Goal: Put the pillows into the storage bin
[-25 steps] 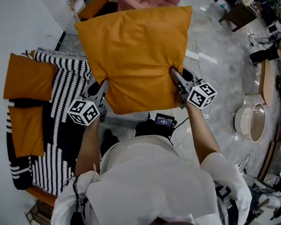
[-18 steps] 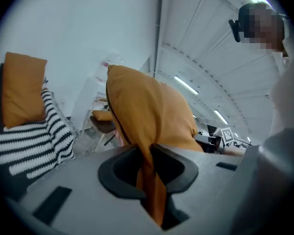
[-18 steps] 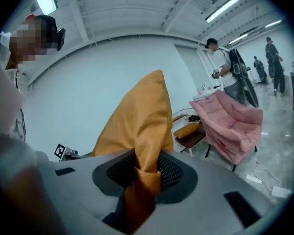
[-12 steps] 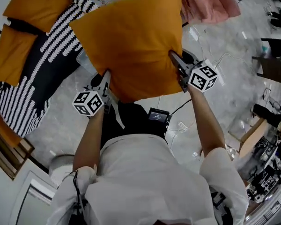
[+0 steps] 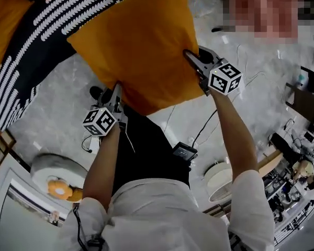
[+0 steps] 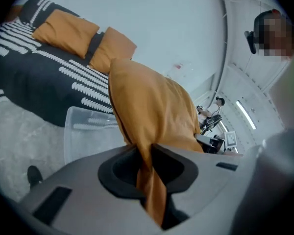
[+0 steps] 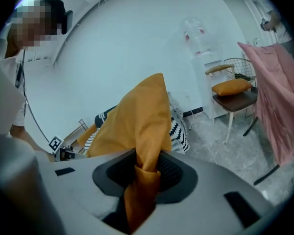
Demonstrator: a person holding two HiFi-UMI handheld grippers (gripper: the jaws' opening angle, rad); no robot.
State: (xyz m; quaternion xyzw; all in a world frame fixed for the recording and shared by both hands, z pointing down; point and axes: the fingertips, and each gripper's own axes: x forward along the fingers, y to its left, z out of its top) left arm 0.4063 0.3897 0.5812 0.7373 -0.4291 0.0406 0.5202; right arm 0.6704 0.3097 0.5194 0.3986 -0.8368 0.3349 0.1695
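A large orange pillow (image 5: 141, 41) hangs in the air in front of me, held by its lower edge from both sides. My left gripper (image 5: 115, 94) is shut on its lower left corner, and the fabric (image 6: 149, 131) runs down between the jaws. My right gripper (image 5: 192, 63) is shut on the pillow's right edge, a fold of cloth (image 7: 139, 126) bunched between the pads. Two more orange pillows (image 6: 63, 31) (image 6: 115, 45) lie on a black-and-white striped blanket (image 6: 34, 77). A clear plastic storage bin (image 6: 88, 131) stands on the floor beside that blanket, just beyond the held pillow.
The striped blanket (image 5: 47, 30) fills the head view's upper left. A chair with an orange cushion (image 7: 232, 89), a pink cloth (image 7: 279, 97) and a water dispenser (image 7: 196, 38) stand by the wall. On the marble floor are cables, a black device (image 5: 183, 151) and round white objects (image 5: 49, 174) (image 5: 220, 178).
The head view has swung round: the striped blanket slid to the upper left and new floor objects came in below. Both grippers keep the same hold on the pillow.
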